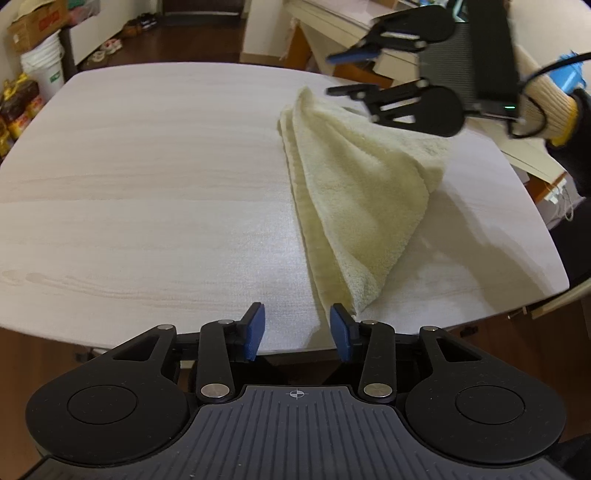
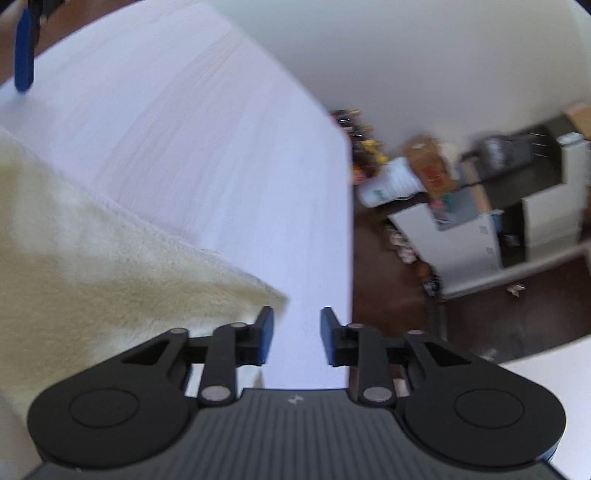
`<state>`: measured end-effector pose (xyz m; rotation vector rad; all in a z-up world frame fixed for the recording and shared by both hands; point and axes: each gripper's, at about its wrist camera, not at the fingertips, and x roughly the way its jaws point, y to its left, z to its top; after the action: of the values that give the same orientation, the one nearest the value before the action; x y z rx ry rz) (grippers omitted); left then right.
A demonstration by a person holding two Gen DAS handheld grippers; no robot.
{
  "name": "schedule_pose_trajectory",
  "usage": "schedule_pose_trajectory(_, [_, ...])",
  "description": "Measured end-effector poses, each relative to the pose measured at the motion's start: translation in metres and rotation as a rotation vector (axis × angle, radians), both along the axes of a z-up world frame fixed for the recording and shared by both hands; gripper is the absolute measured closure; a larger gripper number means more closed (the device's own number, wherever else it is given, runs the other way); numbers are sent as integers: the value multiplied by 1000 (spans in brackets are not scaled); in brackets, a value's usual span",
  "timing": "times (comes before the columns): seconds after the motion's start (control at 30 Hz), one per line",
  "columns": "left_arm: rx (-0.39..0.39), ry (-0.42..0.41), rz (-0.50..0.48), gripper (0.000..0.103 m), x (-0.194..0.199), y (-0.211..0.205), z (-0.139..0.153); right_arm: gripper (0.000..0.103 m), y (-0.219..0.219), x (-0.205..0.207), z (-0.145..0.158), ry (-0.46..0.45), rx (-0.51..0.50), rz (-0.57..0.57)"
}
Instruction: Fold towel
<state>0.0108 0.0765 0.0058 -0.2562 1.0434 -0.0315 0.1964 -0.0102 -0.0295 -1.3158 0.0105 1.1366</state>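
Note:
A pale yellow towel [image 1: 354, 192] lies folded in a rough triangle on the right half of the light wood table [image 1: 147, 184]. My left gripper [image 1: 297, 328] is open and empty at the table's near edge, its right pad beside the towel's near corner. My right gripper [image 1: 338, 74] is open and empty, above the towel's far corner. In the right wrist view, which is blurred, the right gripper [image 2: 297, 334] is open over the table [image 2: 221, 147], with the towel [image 2: 92, 266] to its left. A blue left-gripper pad [image 2: 24, 55] shows at top left.
A white bucket [image 1: 42, 66], a cardboard box [image 1: 35, 22] and packaged goods [image 1: 18, 107] stand on the floor past the table's left side. Shelves and furniture [image 1: 351, 26] stand behind the table. A gloved hand [image 1: 550, 107] holds the right gripper.

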Motion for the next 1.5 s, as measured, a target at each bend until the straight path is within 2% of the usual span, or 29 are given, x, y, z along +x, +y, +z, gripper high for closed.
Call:
schedule_pose_trajectory(0.17, [16, -10, 4, 60, 0, 14, 2, 64, -42, -17, 28, 109, 133, -154])
schedule_pose_trajectory(0.3, [109, -68, -71, 60, 19, 21, 19, 64, -83, -28, 35, 195, 231, -298])
schedule_pose_trajectory(0.37, [142, -100, -110, 60, 32, 23, 25, 64, -114, -32, 34, 254, 272, -410])
schedule_pose_trajectory(0.53, [165, -208, -277, 60, 99, 23, 37, 64, -167, -26, 37, 384, 385, -627])
schedule_pose_trajectory(0.6, [184, -221, -325, 60, 123, 17, 33, 64, -184, -15, 40, 437, 447, -715])
schedule_pose_trajectory(0.7, [231, -249, -382, 60, 163, 7, 26, 64, -199, 5, 44, 525, 517, -784])
schedule_pose_trajectory(0.8, [275, -264, -403, 60, 187, 5, 21, 64, -208, 25, 43, 568, 538, -814])
schedule_pose_trajectory(0.93, [257, -226, -419, 65, 214, 9, 9, 63, -211, 45, 38, 609, 549, -843])
schedule_pose_trajectory(1.1, [214, -198, -452, 95, 220, 10, 4, 64, -217, 72, 28, 711, 633, -892])
schedule_pose_trajectory(1.27, [209, -206, -453, 97, 216, 9, 2, 64, -218, 95, 20, 767, 677, -918])
schedule_pose_trajectory(1.5, [241, -185, -410, 96, 209, 17, -10, 65, -198, 109, 9, 755, 616, -916])
